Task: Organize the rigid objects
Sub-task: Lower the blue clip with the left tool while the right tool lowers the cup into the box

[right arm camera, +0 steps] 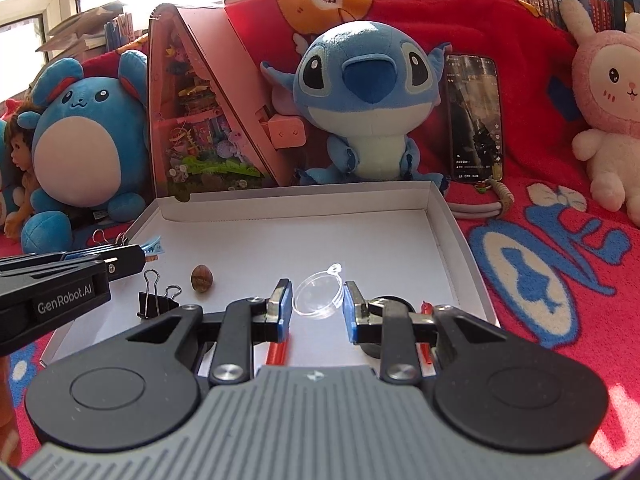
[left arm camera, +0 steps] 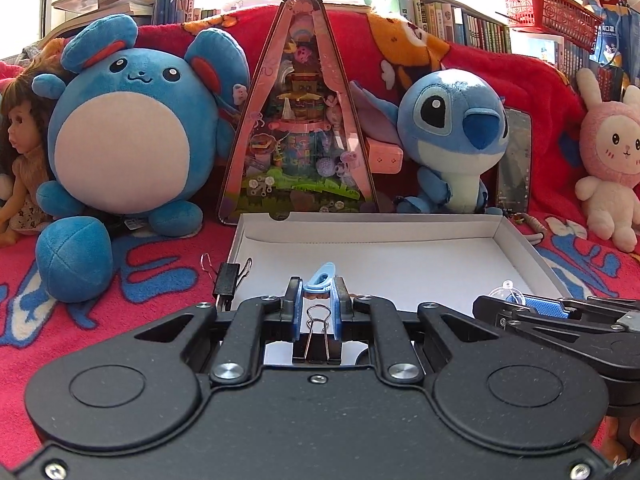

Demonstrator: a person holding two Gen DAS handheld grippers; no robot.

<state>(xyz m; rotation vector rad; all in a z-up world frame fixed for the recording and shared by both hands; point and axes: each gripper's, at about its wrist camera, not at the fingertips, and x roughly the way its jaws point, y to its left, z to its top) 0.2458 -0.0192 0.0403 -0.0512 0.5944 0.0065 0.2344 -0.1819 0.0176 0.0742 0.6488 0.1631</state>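
- My left claw (left arm camera: pixel 318 300) is clamped tight on a small light-blue clip (left arm camera: pixel 320 278); the clip's rounded end pokes out past the fingertips, over the near left part of the white box (left arm camera: pixel 532 252).
- My right claw (right arm camera: pixel 318 306) stands partly open with a clear round plastic cap (right arm camera: pixel 318 294) between its blue pads (right arm camera: pixel 285 312). The cap seems to touch both pads, so I take it as held, above the box floor.
- In the right wrist view, a black binder clip (right arm camera: pixel 154 300) lies on the box floor, left of the right claw, and a brown nut-like piece (right arm camera: pixel 202 278) sits just beyond it.
- Another black binder clip (left arm camera: pixel 228 280) sits at the box's left wall in the left wrist view.
- Something red (right arm camera: pixel 278 350) lies under the right claw; I cannot tell what it is.
- The box rests on a red blanket (right arm camera: pixel 560 280), with a blue plush toy (right arm camera: pixel 360 100) behind it.
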